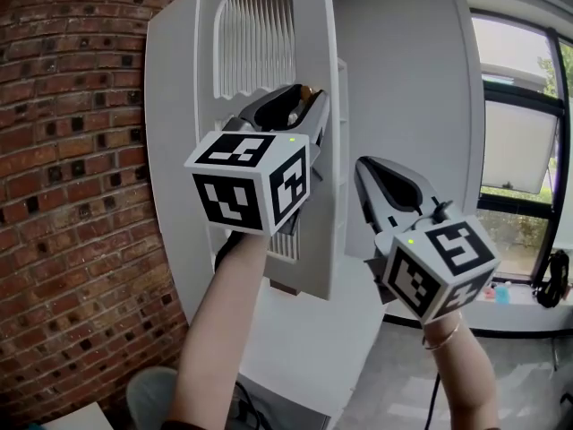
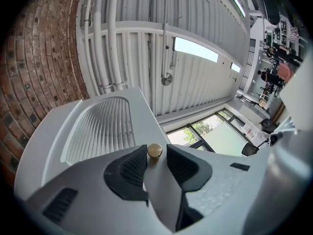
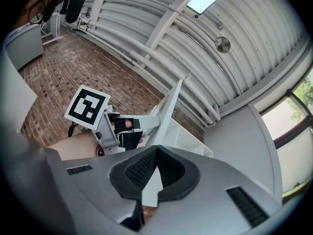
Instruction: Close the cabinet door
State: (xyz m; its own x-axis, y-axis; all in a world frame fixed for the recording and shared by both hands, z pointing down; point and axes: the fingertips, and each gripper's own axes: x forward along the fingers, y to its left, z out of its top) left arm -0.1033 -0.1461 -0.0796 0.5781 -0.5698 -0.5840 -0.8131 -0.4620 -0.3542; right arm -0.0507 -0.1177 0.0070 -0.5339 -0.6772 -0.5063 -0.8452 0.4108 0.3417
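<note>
The cabinet (image 3: 188, 133) stands by the brick wall (image 1: 72, 195), and its door (image 1: 175, 106) is not yet closed. The door swings out from the cabinet front towards the person. Its long axis is upright, with the ribbed arched panel (image 2: 100, 129) at the top. Its free edge points to the right in the head view.

The brass knob (image 2: 154, 151) sits by that free edge, just below the panel. The left claw (image 1: 309, 104) is released, with its pads spread to either side of the knob and not pinching it. Straddling the knob probably lets it steer the door without a grip, since a push towards the cabinet needs only contact.

The right claw (image 3: 156, 150) is clenched on nothing. It hangs beside the door's edge, apart from it, and seems to be kept out of the swing.
</note>
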